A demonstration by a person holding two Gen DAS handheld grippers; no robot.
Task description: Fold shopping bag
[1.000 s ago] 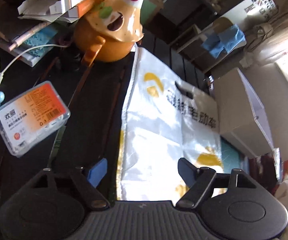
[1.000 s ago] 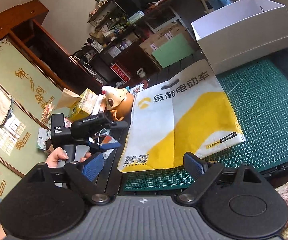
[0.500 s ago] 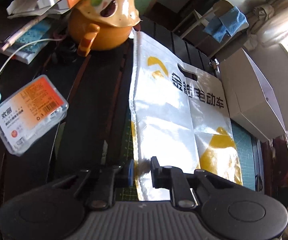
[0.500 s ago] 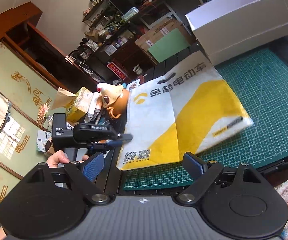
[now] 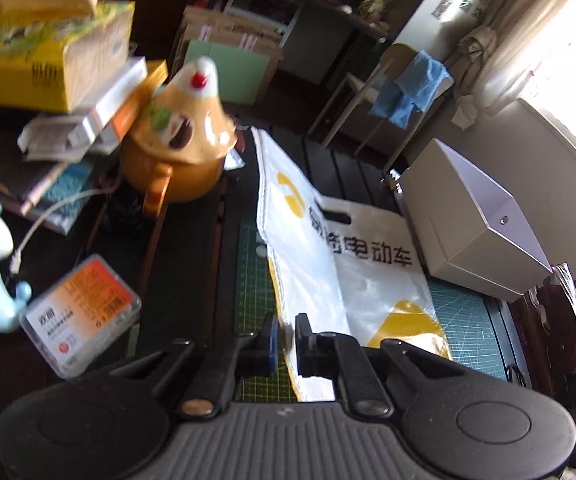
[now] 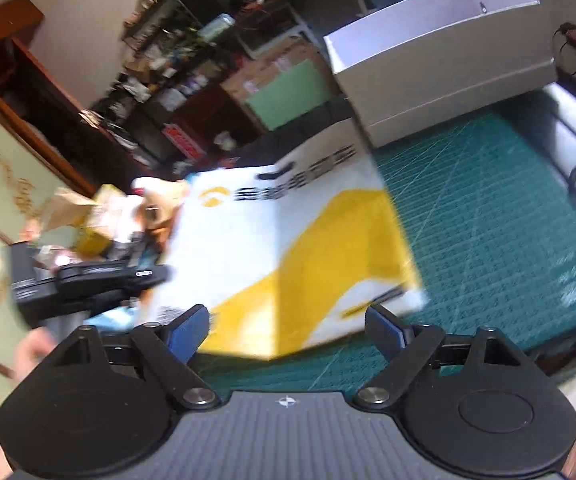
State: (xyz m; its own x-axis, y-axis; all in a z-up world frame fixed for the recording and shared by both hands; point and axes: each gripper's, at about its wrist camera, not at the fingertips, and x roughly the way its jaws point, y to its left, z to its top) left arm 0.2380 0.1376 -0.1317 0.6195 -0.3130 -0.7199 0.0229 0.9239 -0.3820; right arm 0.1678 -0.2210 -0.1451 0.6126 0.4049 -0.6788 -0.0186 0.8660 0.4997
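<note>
Left tongs (image 5: pixel 286 334), spread a second earlier, had pinched near corner of shopping bag (image 5: pixel 339 264) and begun lifting. Bag lay on green mat (image 6: pixel 487 216). Right tongs (image 6: pixel 288 326) were closing, nothing gripped. First fold starting.

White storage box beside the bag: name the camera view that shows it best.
The left wrist view: the white box is sharp, its open top and inside visible. The right wrist view shows the box too, whole but motion-blurred, behind the shopping bag.

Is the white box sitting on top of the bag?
No, the white box stands on the green mat beside the bag, just past its handle edge.
</note>
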